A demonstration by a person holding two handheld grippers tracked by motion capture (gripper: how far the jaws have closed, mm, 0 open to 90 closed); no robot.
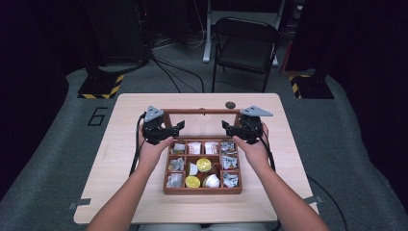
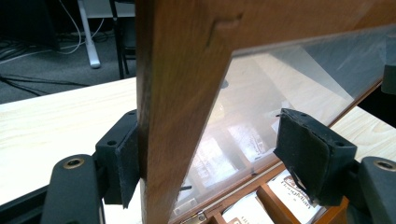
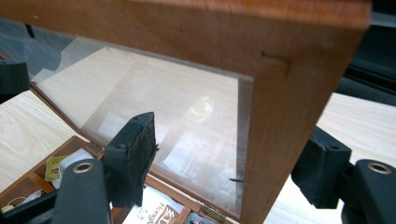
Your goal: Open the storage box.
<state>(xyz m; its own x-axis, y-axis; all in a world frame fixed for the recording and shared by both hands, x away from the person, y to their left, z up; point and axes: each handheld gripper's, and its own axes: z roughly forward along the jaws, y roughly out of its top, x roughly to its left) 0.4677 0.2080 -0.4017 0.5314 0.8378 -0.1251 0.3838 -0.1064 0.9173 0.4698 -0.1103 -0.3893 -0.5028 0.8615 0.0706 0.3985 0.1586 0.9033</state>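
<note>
Two grippers, left (image 1: pixel 169 131); right (image 1: pixel 235 129); astride one lid (image 1: pixel 201 111); one box (image 1: pixel 202 189).

Black left gripper (image 1: pixel 169 131) and right gripper (image 1: pixel 232 129), grey three-cornered plates, black cables, bare forearms

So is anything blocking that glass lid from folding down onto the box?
Nothing visible lies in its path. The lid stands upright above the tea box, with each hand-held gripper, left and right, straddling a side rail. The packets and capsules appear to sit below the dividers.
</note>
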